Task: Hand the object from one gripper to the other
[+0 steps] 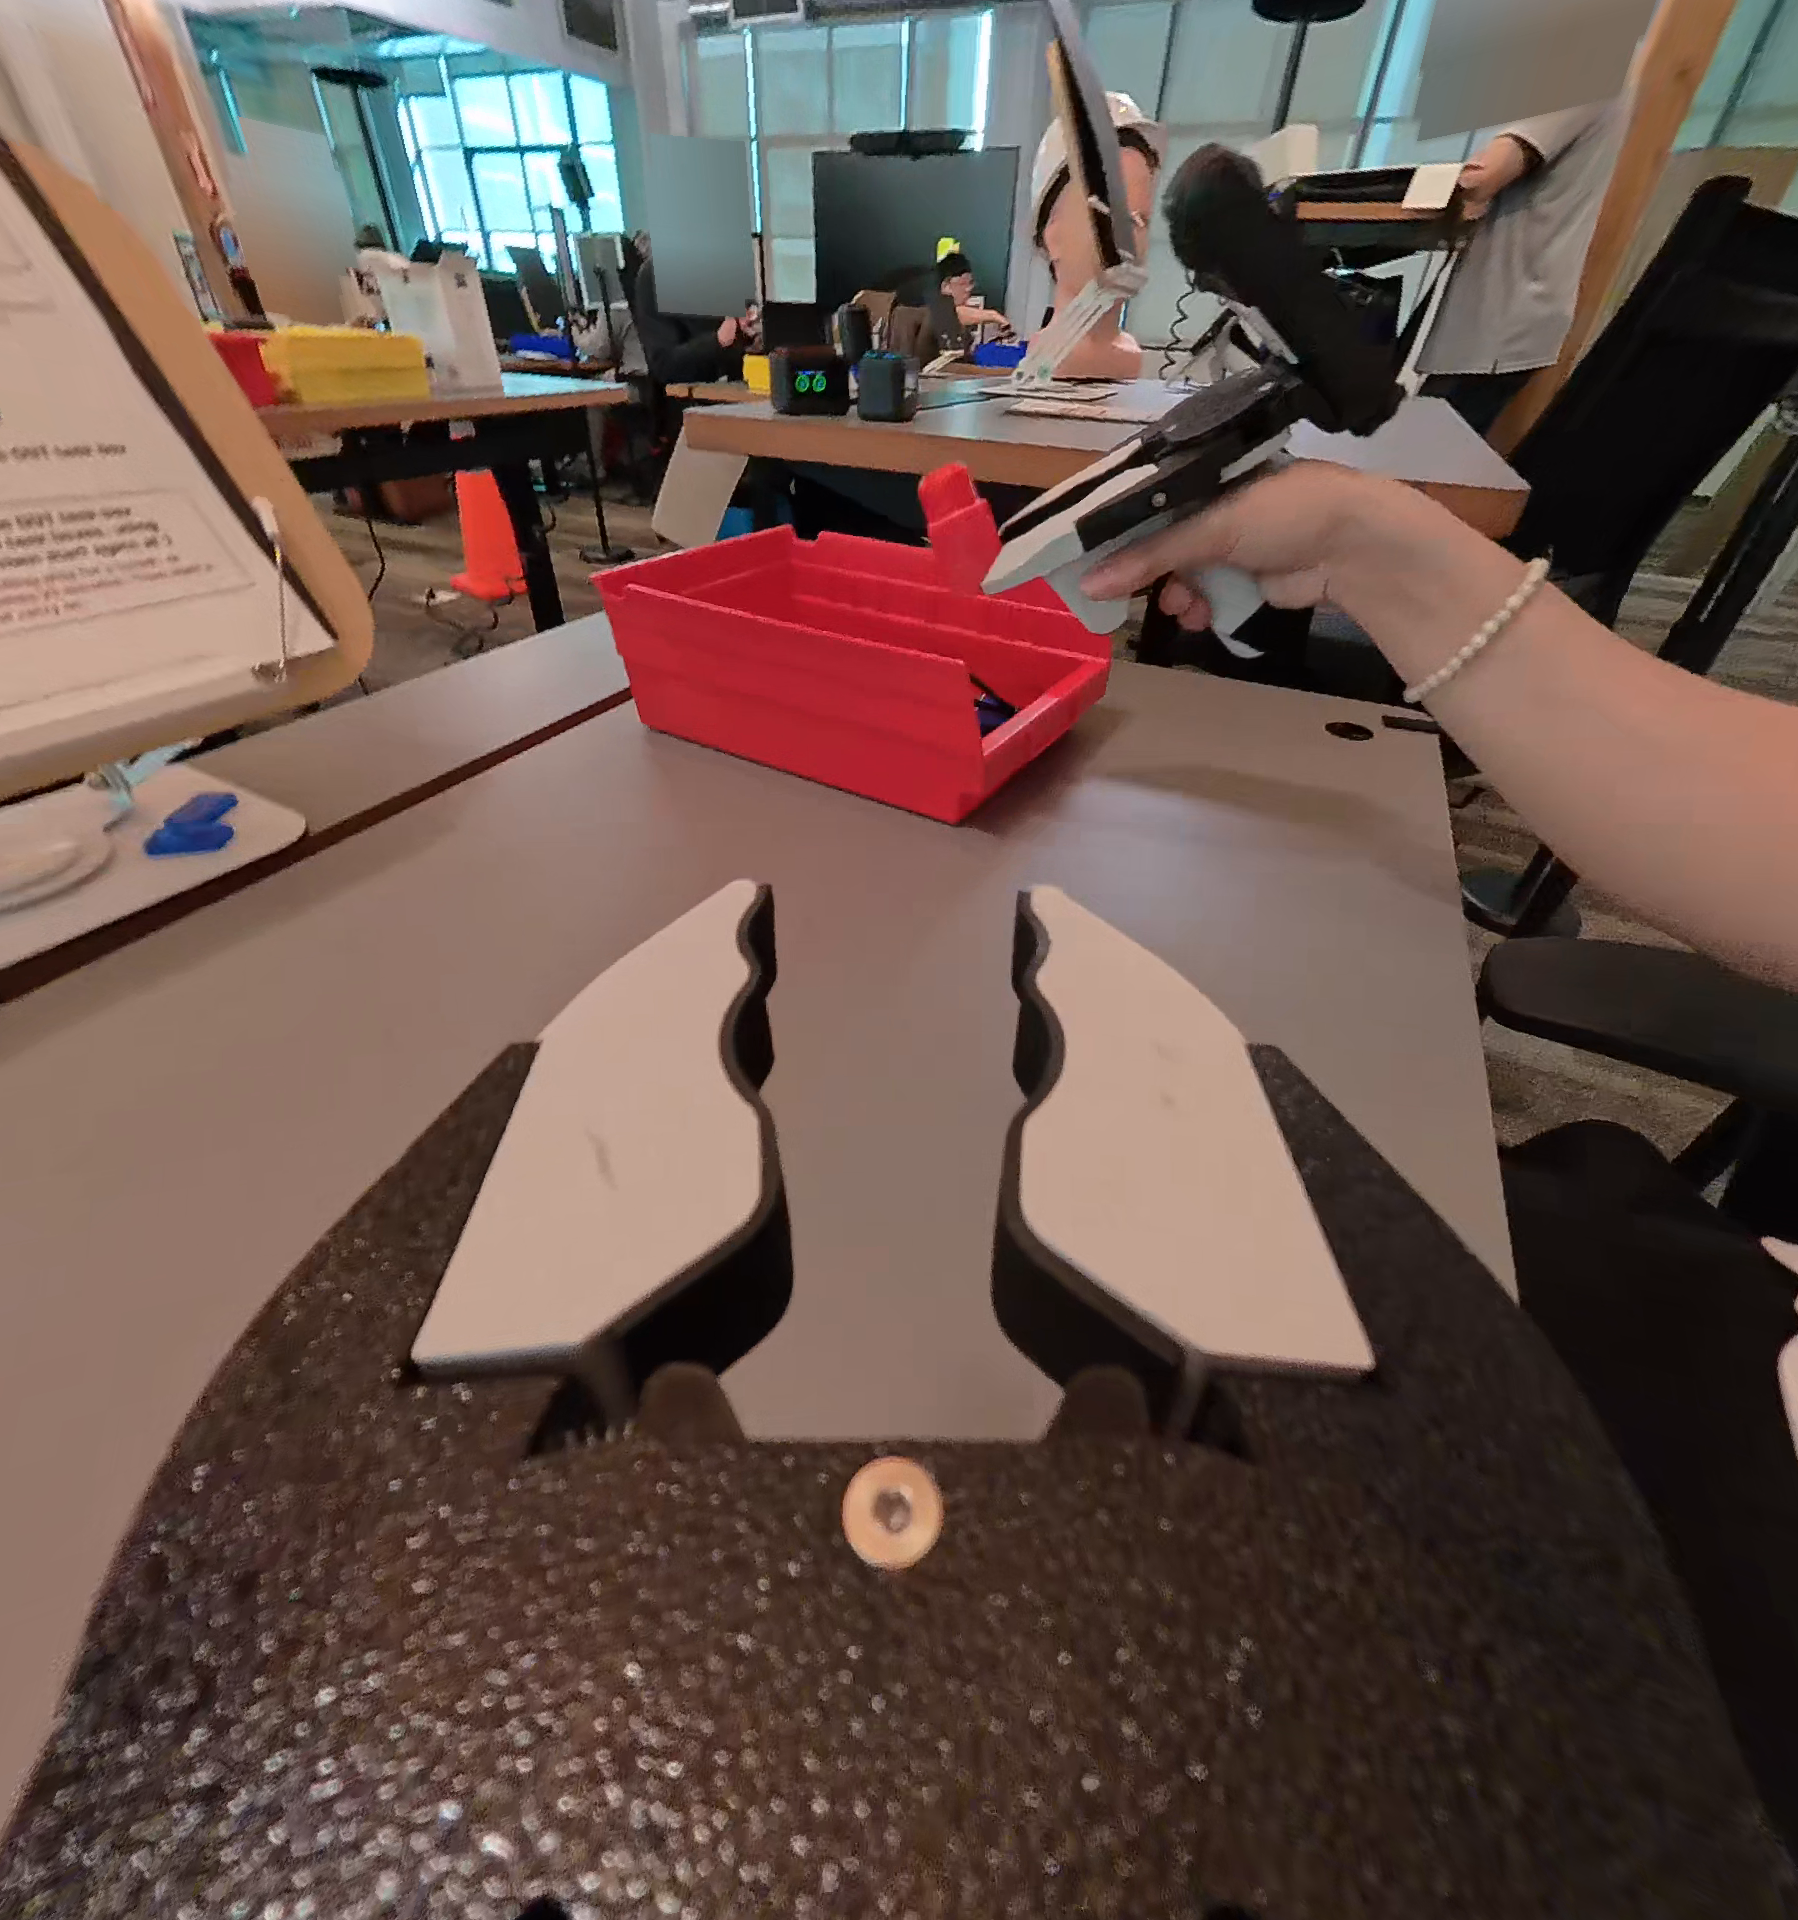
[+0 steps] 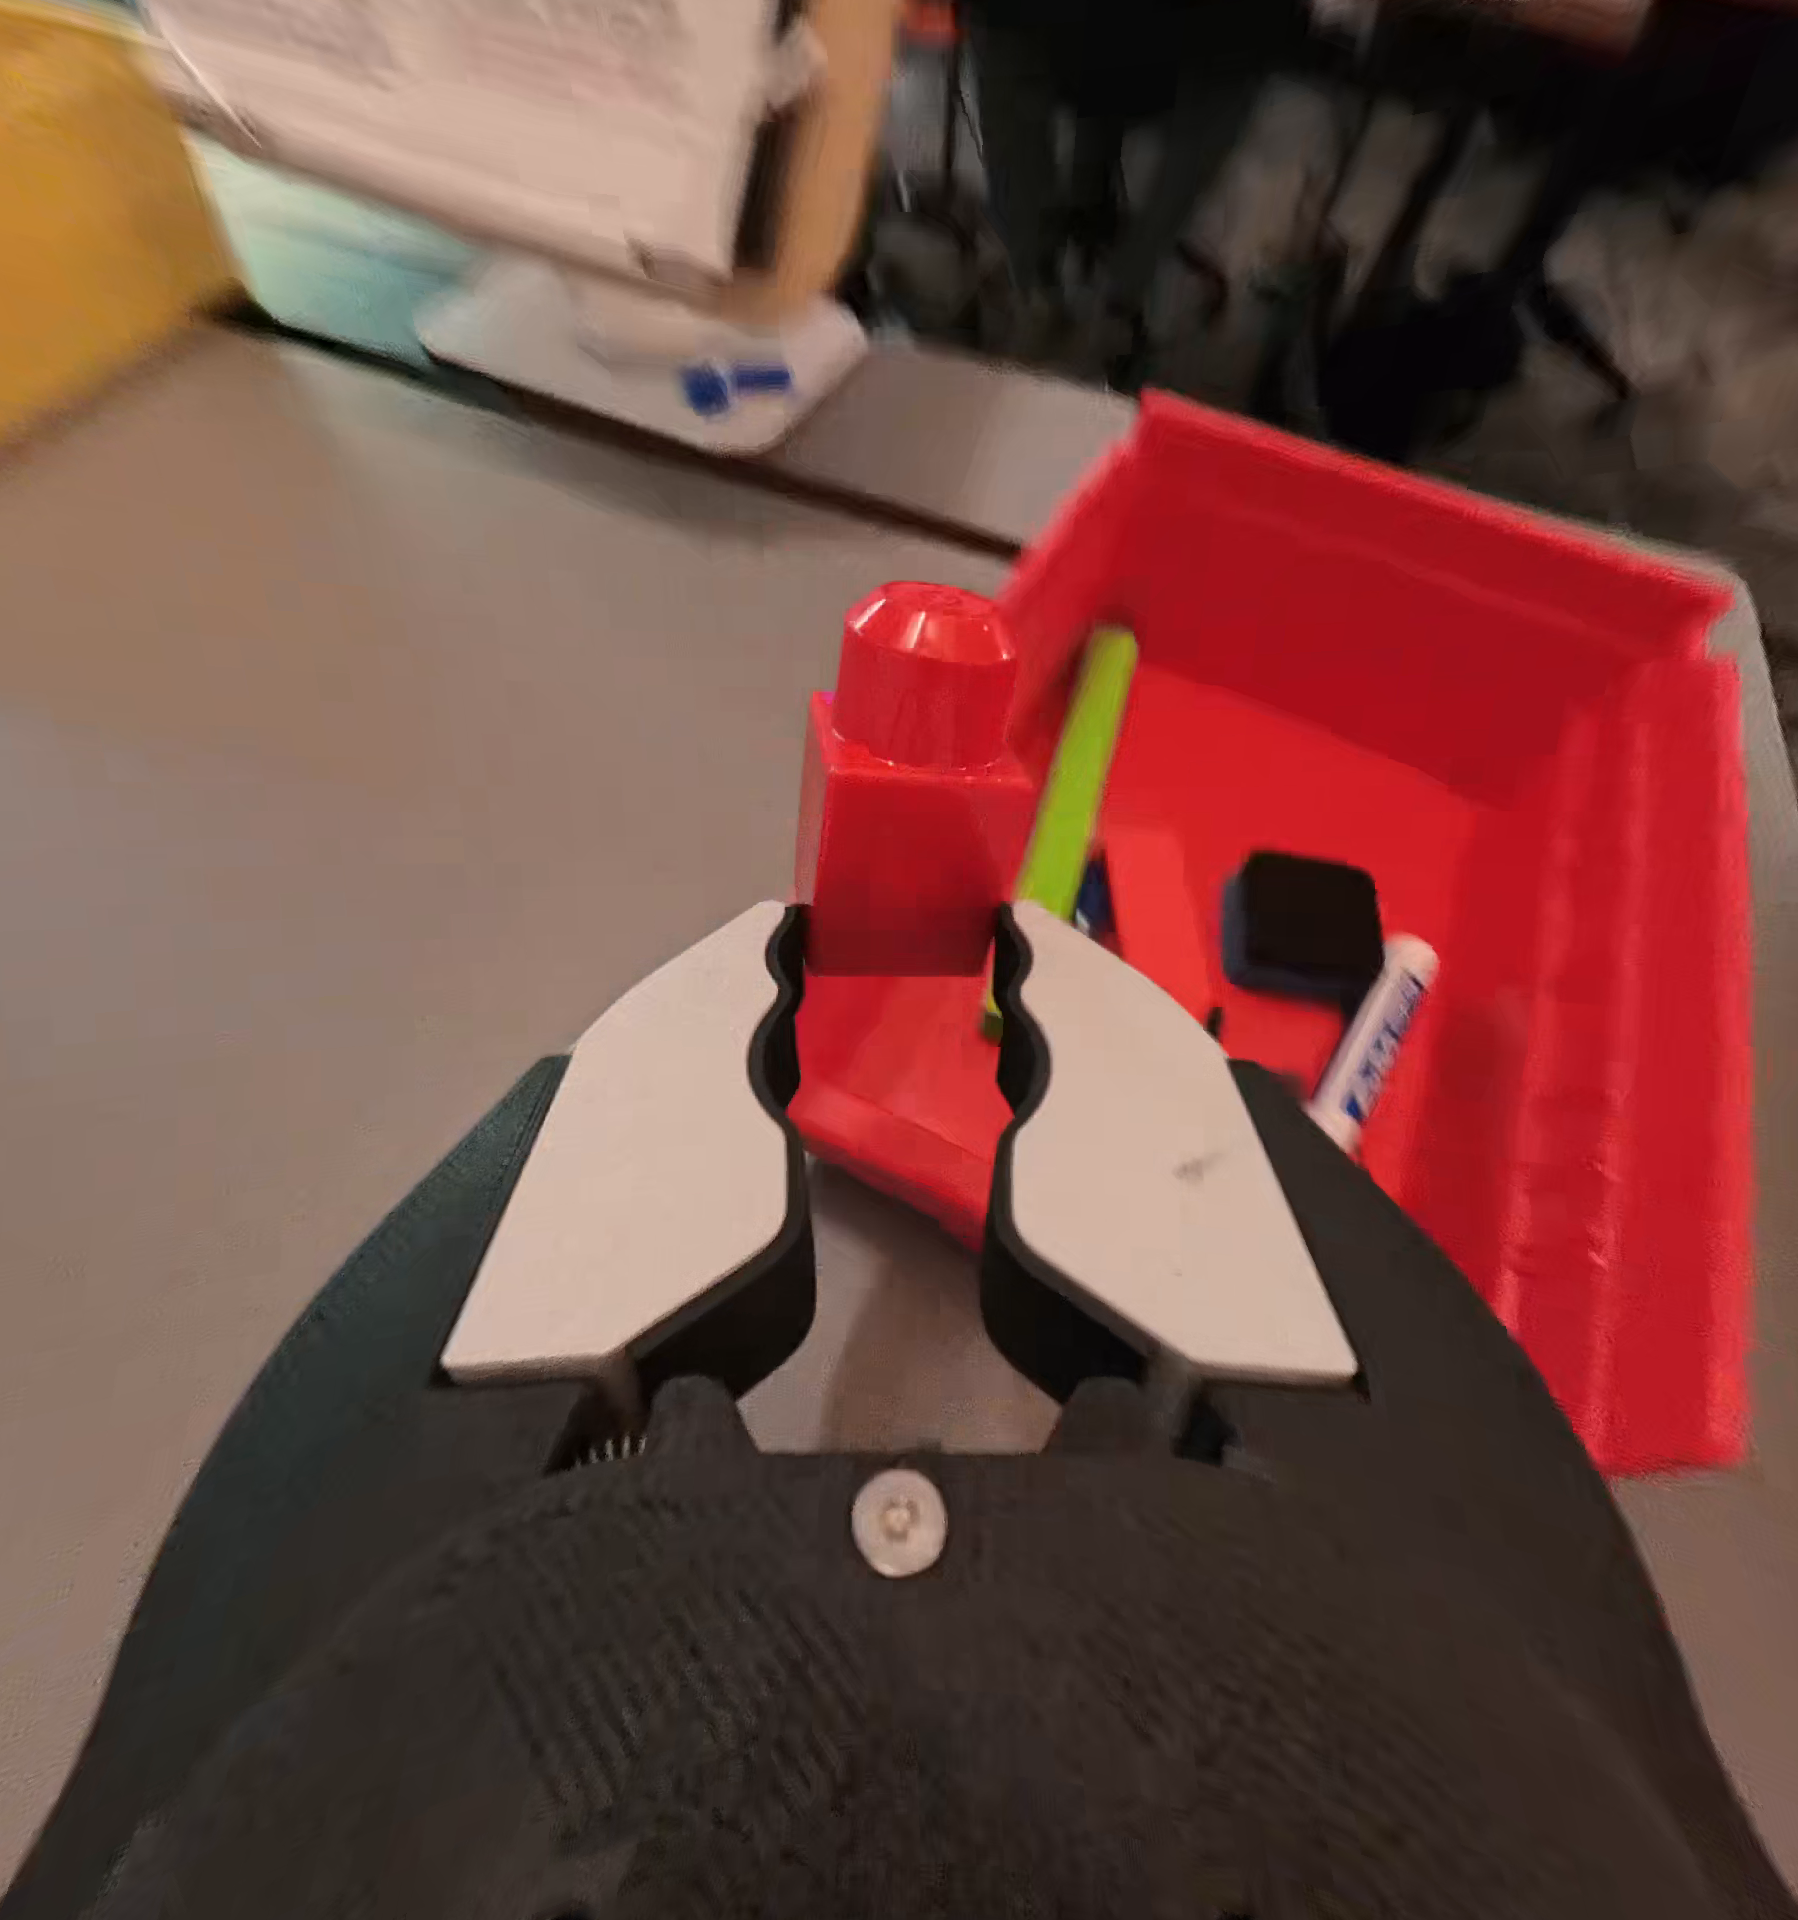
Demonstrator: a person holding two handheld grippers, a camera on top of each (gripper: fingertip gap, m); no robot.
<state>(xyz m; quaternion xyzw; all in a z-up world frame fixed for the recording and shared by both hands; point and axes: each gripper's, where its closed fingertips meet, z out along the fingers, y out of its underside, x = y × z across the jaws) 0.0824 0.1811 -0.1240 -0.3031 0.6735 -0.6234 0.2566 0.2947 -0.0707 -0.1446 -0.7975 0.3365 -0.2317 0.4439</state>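
My grey table (image 1: 1134, 831) carries the red bin (image 1: 833, 665), which holds a green stick (image 2: 1077, 790), a white marker (image 2: 1378, 1039) and a black pad (image 2: 1300, 920). My left gripper (image 1: 893, 914) hangs over bare tabletop, fingers spread, gripping nothing. My right gripper (image 2: 895, 935) pinches the red block (image 2: 910, 831) between its fingertips, stud upward, above the bin's near corner.

Bin (image 1: 822, 717): stood on the surface (image 1: 355, 1039), ahead of the left tool (image 1: 893, 914).
Block (image 2: 910, 831): sat between the right tool (image 2: 895, 935) tips, above the bin's near edge.
Marker (image 2: 1378, 1039): lay inside the bin.
Paper stand (image 1: 95, 468): stood left of the bin.
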